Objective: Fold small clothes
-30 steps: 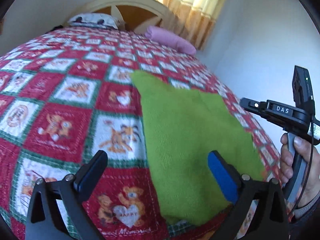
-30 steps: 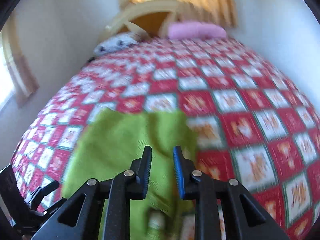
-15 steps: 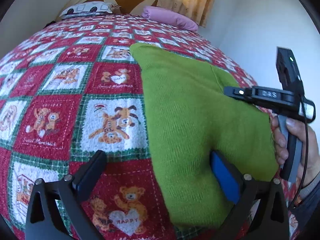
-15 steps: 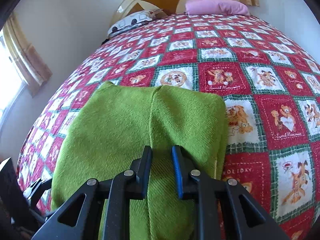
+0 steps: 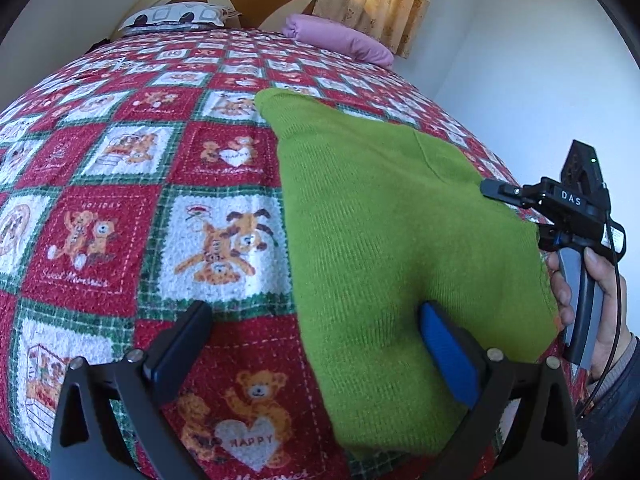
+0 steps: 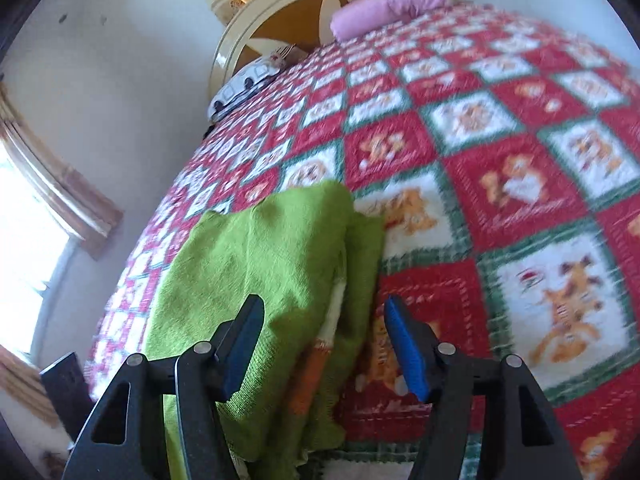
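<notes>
With both jaws apart, the left hand-held gripper [image 5: 316, 344] and the just-opened right hand-held gripper [image 6: 322, 344] should smooth the green sweater [image 5: 384, 216] flat on the bed [image 5: 120, 184] before the next fold.

Lime-green knit garment [image 5: 384, 232] on red, white and green teddy-bear patchwork bedspread [image 5: 120, 216]; pink pillow [image 5: 340, 38].

The green garment [image 5: 392, 240] is soft knitted cloth — matt, with tiny ribs. The bed cover [image 5: 120, 208] looks fuzzy and rough, like a towel. The left hand-held gripper [image 5: 316, 344] is matt black plastic — blue pads, small shiny screws.
</notes>
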Demonstrator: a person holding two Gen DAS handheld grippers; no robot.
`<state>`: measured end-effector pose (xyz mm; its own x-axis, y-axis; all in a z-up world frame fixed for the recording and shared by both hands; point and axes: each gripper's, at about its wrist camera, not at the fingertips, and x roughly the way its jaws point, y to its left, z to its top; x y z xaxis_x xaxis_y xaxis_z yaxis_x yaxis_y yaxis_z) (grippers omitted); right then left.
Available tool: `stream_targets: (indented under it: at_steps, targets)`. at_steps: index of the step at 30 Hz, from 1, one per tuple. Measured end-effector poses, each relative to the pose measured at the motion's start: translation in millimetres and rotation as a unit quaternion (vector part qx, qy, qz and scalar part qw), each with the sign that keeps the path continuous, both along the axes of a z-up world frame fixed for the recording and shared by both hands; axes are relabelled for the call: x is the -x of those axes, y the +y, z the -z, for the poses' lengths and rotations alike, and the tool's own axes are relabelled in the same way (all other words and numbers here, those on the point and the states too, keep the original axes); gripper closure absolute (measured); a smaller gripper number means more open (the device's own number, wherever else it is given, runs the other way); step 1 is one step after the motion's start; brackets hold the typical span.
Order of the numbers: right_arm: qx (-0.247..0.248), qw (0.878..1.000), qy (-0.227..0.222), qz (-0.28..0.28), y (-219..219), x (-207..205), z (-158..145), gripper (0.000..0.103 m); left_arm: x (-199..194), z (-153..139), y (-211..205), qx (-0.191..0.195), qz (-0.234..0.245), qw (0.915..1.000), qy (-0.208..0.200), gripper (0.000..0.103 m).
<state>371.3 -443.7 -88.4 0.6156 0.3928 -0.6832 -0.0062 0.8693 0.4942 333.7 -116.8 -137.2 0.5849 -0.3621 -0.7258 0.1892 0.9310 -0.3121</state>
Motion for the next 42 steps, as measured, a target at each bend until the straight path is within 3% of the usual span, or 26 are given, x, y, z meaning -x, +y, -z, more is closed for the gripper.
stream_targets:
  at_steps: [16, 19, 21, 26, 27, 28, 29, 36, 42]
  targets:
    - [-0.109, 0.992, 0.021, -0.058, -4, -24, 23, 0.040, -1, 1, 6, 0.038, 0.008, 0.9992, -0.005, 0.000]
    - [-0.169, 0.983, -0.005, -0.069, -10, -21, 21, 0.040, -1, 1, 8, 0.054, 0.014, 0.9984, -0.008, 0.000]
    - [-0.184, 0.980, -0.013, -0.072, -13, -19, 23, 0.040, -1, 0, 7, 0.057, 0.018, 0.9982, -0.008, 0.001]
    - [-0.140, 0.987, 0.014, -0.071, -1, -25, 30, 0.042, -2, 0, -4, 0.056, 0.046, 0.9973, -0.009, 0.013]
    - [-0.129, 0.989, 0.014, -0.076, 4, -25, 29, 0.047, -3, 0, -5, 0.062, 0.055, 0.9965, -0.007, 0.025]
    - [-0.112, 0.990, 0.018, -0.080, 8, -26, 30, 0.069, -3, 1, -7, 0.073, 0.068, 0.9951, -0.002, 0.033]
    - [-0.106, 0.991, 0.022, -0.079, 9, -26, 30, 0.072, -4, 1, -8, 0.072, 0.069, 0.9950, -0.001, 0.033]
    - [-0.089, 0.994, -0.004, -0.066, 12, -17, 11, 0.076, 6, -17, -20, 0.021, 0.066, 0.9974, -0.021, 0.057]
    - [-0.080, 0.995, -0.019, -0.049, 17, -6, -3, 0.077, 11, -32, -28, -0.035, 0.068, 0.9967, -0.028, 0.063]
